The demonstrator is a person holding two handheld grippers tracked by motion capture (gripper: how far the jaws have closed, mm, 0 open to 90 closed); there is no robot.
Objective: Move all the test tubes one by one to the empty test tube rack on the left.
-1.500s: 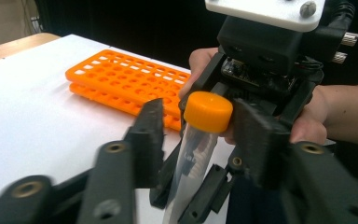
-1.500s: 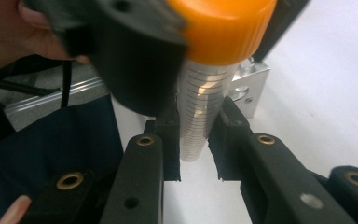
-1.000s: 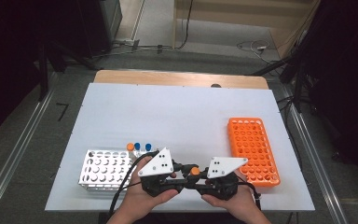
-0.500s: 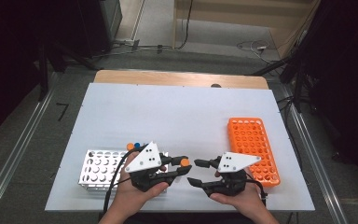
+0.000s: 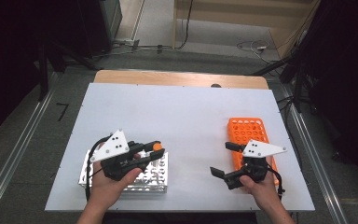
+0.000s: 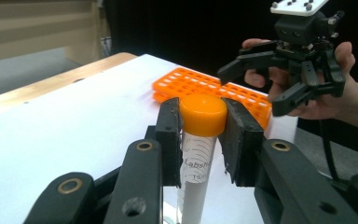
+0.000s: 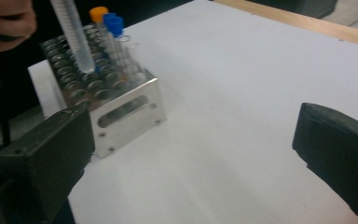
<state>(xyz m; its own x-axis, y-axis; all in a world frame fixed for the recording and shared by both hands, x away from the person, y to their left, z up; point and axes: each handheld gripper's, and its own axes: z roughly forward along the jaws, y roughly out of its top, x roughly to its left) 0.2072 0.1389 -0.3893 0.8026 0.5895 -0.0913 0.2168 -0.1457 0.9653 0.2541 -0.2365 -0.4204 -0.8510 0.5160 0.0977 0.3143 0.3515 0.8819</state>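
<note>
**Orange-capped tube in your left grip, right jaws wide**

Orange plastic marks what matters here: the cap of the tube (image 6: 203, 114) sits pinched between the pads of your left hand-held gripper (image 5: 150, 151), low and left of centre in the high view, above the metal rack (image 5: 156, 179). The jaws clamp just under the cap, probably because the wider cap gives a lip that stops the slim clear body slipping down. In the right gripper view the tube's tapered tip (image 7: 85, 65) hangs over the rack's holes at upper left, beside the blue-capped tubes (image 7: 114, 25) standing there.

Your right hand-held gripper (image 5: 223, 161), lower right in the high view, has just been opening; its jaws now stand wide apart with nothing between them. It hovers at the near end of the orange rack (image 5: 247, 130), likely freed up after passing the tube across.

The worktop (image 5: 182, 116) is a plain white sheet, bare in the middle, laid over a wooden top whose edge shows along the far side. Around it the room is dark, with grey floor, metal rails at both sides and loose cables at the upper edge.
</note>
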